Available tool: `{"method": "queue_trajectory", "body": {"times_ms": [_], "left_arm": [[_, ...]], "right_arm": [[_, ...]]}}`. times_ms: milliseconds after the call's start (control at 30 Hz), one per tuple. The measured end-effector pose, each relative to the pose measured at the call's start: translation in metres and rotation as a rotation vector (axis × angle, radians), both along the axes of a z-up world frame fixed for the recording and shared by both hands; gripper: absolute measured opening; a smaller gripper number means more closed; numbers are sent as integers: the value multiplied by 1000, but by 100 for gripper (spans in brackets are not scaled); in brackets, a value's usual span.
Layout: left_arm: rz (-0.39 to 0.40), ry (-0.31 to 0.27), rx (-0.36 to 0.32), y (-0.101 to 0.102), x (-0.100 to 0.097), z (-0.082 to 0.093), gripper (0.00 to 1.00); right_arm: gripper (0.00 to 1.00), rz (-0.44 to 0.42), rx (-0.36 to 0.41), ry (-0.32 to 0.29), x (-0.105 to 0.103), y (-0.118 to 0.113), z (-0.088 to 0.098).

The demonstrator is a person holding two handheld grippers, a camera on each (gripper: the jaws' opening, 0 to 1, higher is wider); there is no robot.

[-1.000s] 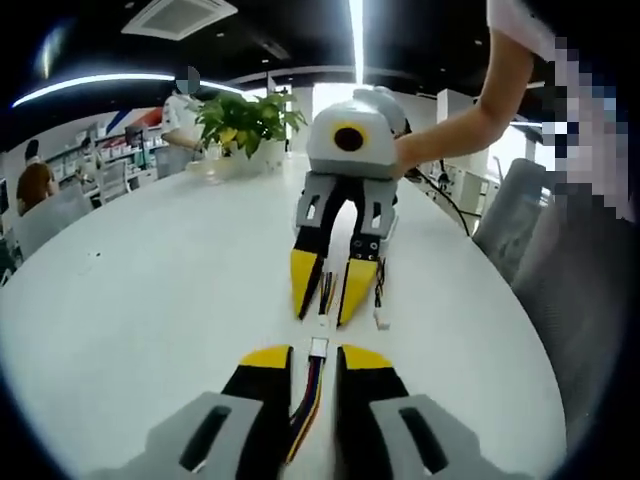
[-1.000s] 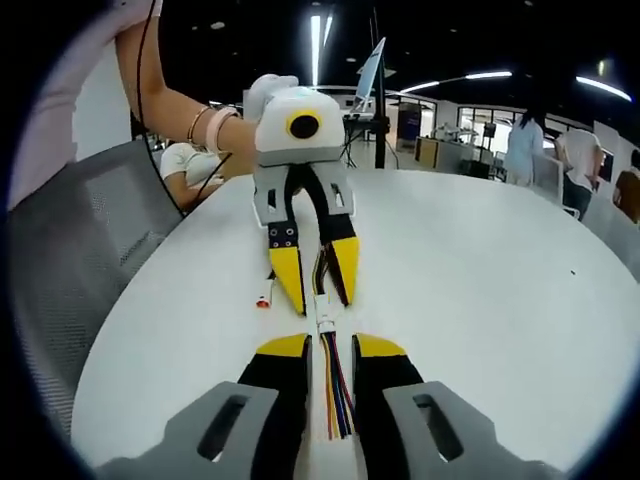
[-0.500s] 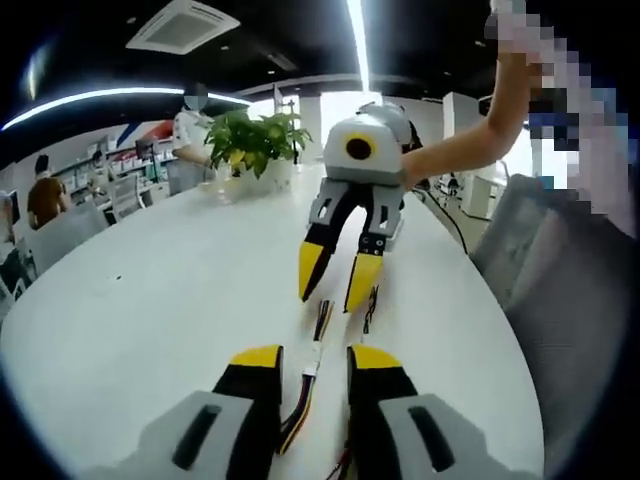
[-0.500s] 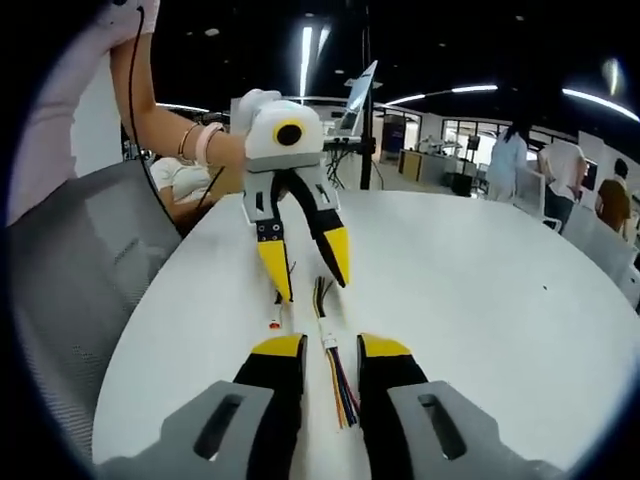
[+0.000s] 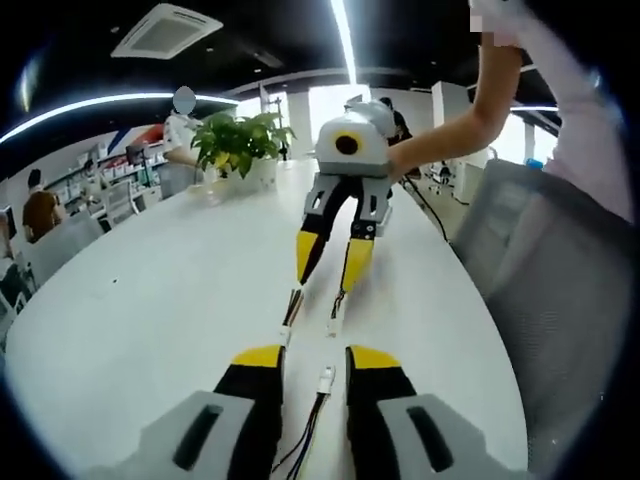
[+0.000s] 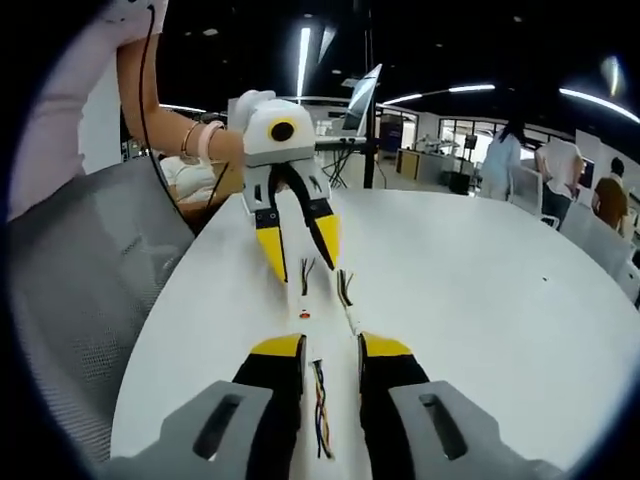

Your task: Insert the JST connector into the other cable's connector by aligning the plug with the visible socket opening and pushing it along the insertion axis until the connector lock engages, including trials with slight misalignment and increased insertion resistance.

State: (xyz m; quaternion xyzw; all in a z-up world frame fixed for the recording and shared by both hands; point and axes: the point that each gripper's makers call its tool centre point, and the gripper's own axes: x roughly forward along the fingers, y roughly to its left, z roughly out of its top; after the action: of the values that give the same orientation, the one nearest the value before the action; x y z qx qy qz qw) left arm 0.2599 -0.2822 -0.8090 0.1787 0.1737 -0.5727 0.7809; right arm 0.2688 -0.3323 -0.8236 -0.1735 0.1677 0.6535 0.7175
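A: On the round white table [image 5: 150, 300], two yellow-tipped hand-held grippers face each other, both with jaws parted and gripping nothing. In the left gripper view, the left gripper [image 5: 313, 358] hangs low over a short multicoloured cable with a white JST plug [image 5: 325, 378], which lies loose between its tips.

B: And the mate?

A: Two more short wire pieces with small white connector ends [image 5: 288, 325] rest on the table between the grippers, just below the right gripper [image 5: 330, 262]. Which one carries the socket cannot be told. The right gripper view shows that gripper [image 6: 331, 348] straddling a coloured cable [image 6: 320, 410], also unheld.

B: So nothing is mated at this moment.

A: Judging by how they lie, no. The step in hand looks like a re-grasp: each gripper should clamp the wires close behind its housing, square the plug to the socket opening, then push straight along the axis until the latch catches. A pinch far back on the wires would likely let them buckle.
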Motion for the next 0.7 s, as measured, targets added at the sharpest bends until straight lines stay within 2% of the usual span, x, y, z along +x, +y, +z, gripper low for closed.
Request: {"method": "queue_trajectory", "body": {"times_ms": [133,300,467,567,700], "left_arm": [[-6,15,10,3,-6,-8,17],[0,25,19,7,-7,-17,15],[20,38,14,10,-3,-23,14],[24,40,14,10,-2,-26,13],[22,42,19,11,0,-30,12]], "right_arm": [[17,17,-10,13,-11,4,-6],[16,19,-31,20,-7,0,-16],[14,18,-41,37,-7,0,-20],[13,26,-54,48,-4,-1,-30],[13,37,-58,52,-8,1,-30]]}}
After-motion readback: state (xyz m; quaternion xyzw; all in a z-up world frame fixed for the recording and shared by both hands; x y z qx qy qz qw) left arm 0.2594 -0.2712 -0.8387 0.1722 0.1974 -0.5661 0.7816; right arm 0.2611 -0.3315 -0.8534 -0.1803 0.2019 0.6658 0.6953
